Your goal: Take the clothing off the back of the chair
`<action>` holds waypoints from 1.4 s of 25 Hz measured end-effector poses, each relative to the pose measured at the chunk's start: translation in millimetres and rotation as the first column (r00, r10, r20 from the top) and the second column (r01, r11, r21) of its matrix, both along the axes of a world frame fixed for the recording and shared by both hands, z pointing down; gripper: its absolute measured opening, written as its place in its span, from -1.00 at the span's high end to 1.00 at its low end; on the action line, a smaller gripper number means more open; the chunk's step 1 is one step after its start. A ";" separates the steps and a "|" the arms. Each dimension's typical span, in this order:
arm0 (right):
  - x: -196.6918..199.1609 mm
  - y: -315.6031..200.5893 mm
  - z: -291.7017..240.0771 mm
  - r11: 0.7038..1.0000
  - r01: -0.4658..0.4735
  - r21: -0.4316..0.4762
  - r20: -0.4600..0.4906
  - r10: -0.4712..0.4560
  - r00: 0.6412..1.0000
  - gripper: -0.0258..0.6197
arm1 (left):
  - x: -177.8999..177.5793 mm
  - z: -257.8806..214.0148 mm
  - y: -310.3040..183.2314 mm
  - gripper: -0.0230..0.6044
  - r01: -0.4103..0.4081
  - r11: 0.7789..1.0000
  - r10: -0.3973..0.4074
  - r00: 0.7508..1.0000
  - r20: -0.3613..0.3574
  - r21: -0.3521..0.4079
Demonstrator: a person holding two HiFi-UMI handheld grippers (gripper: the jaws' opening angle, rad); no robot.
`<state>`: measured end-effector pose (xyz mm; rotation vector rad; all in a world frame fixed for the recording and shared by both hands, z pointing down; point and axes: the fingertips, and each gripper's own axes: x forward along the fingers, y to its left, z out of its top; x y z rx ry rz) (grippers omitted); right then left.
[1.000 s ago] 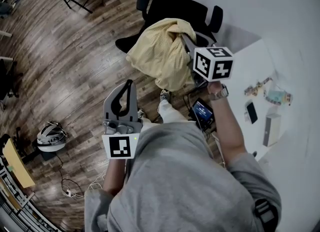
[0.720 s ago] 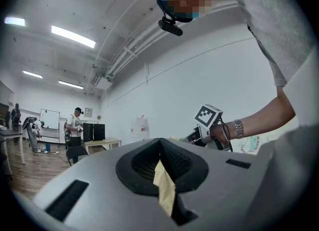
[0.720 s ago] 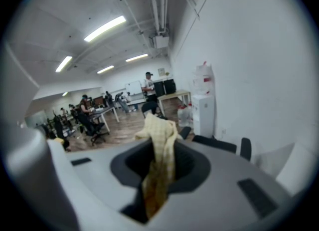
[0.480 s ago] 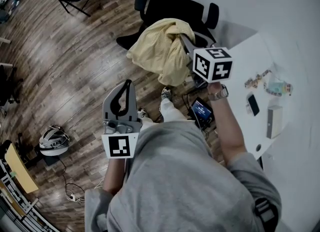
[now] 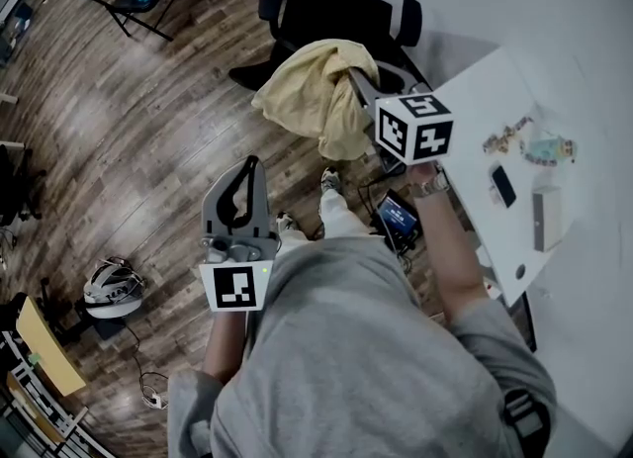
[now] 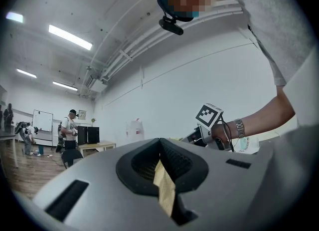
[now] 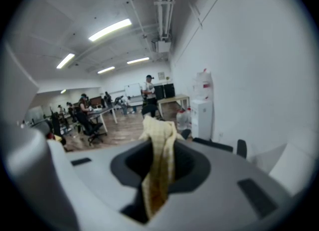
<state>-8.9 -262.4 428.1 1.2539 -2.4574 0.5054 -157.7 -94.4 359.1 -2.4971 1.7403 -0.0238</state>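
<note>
- the white surface [image 5: 475, 100] sits at your right, flat and smooth, with a dark phone [image 5: 502, 186] on it; a dark wood-plank floor [image 5: 148, 130] spreads to your left.
- your right claw [image 5: 356, 80] is pinching the clothing [image 5: 312, 100], soft, crumpled, pale yellow and checked, hanging bunched by the black office chair [image 5: 336, 16].
- your left claw [image 5: 256, 166] is pressed together, well apart from the clothing.
</note>
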 end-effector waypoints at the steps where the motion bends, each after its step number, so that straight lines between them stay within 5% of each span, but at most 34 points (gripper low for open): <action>1: 0.0 3.1 -0.7 1.000 -0.002 0.003 -0.002 0.002 1.000 0.64 | -0.5 -0.1 2.5 0.82 -0.004 1.000 0.004 1.000 0.002 0.000; 35: -31.4 89.5 1.4 0.999 -0.033 0.018 0.016 0.032 0.999 0.64 | -36.8 -0.4 49.7 0.82 -0.067 0.997 0.067 0.998 0.005 0.024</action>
